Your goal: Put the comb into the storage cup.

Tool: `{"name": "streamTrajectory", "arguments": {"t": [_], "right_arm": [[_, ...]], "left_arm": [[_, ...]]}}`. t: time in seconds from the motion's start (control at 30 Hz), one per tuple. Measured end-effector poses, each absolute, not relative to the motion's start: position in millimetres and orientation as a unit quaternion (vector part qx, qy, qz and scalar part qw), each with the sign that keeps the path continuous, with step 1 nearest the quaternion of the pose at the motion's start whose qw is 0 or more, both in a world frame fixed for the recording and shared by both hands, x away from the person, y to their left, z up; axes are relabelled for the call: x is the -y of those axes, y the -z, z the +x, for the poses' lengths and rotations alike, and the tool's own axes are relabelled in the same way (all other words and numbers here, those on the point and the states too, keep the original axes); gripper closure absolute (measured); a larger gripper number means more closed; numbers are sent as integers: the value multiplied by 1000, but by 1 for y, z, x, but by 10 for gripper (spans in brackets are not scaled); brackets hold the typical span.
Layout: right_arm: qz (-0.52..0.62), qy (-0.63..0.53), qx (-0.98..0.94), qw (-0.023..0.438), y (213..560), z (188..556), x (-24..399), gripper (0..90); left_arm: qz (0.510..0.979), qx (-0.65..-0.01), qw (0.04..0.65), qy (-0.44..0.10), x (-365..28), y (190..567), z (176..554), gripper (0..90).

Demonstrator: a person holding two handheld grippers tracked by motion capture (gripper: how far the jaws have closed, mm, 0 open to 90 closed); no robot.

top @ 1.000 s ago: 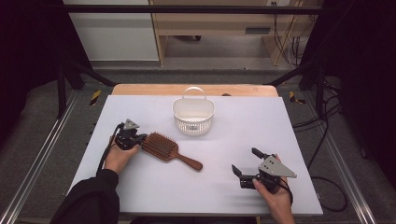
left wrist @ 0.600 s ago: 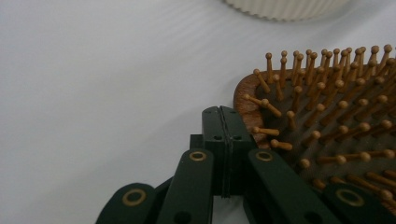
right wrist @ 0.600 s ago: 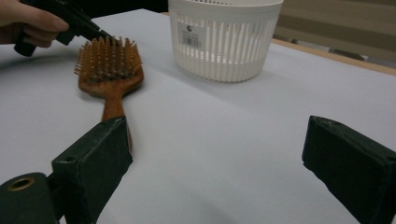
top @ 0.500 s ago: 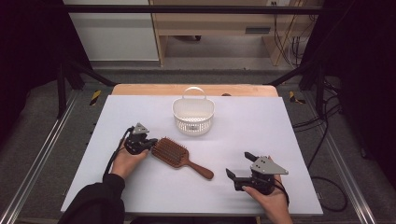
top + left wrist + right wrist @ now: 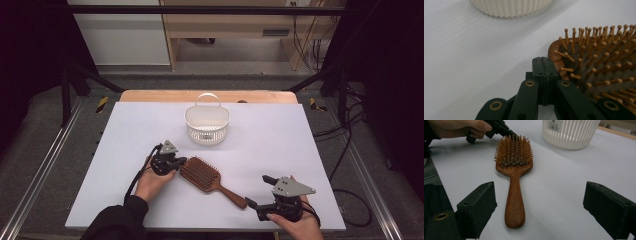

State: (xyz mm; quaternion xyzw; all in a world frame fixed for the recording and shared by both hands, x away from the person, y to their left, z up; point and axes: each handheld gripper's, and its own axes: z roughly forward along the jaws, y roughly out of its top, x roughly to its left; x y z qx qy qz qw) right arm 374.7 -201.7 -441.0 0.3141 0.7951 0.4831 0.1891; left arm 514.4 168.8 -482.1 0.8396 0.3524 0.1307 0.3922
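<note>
While the white table (image 5: 125, 130) is spreading across most of the high view, a white slatted basket (image 5: 207, 125) with a loop handle is standing upright near its far middle, well apart from both hands. Nearer the person, a wooden paddle hairbrush (image 5: 207, 177) is lying flat with its bristles facing up — its broad head pointing toward the left hand and its handle running down toward the right one. The left gripper (image 5: 176, 163) is resting at the head end of the brush, its jaws pressed fully together with nothing between them; in the left gripper view the closed tips (image 5: 543, 65) are sitting against the rim of the brush head, right at the outermost bristles. The right gripper (image 5: 259, 191) is hovering just beyond the handle's end, not touching it. Its jaws are standing wide and have just been closing a little, with nothing gripped — in the right gripper view the handle (image 5: 515, 202) is lying on the table ahead of the gap, between the two black pads
</note>
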Motion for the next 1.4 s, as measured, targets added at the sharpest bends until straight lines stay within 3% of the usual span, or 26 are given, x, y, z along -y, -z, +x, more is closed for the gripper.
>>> {"name": "streamTrajectory", "arguments": {"t": [0.1,0.27,0.8,1.27,1.4], "right_arm": [[314,-482,-796,187,441,373,205,136],[327,-493,-784,187,441,369,211,75],[335,-504,-773,189,441,371,214,56],[314,-499,-790,171,434,379,194,61],[308,-485,-802,165,432,382,186,63]], "left_arm": [[840,-352,393,-129,-166,482,513,899],[842,-348,394,-124,-157,482,508,899],[845,-350,386,-121,-139,481,494,899],[835,-359,401,-117,-139,484,492,899],[835,-350,394,-157,-141,483,487,898]]}}
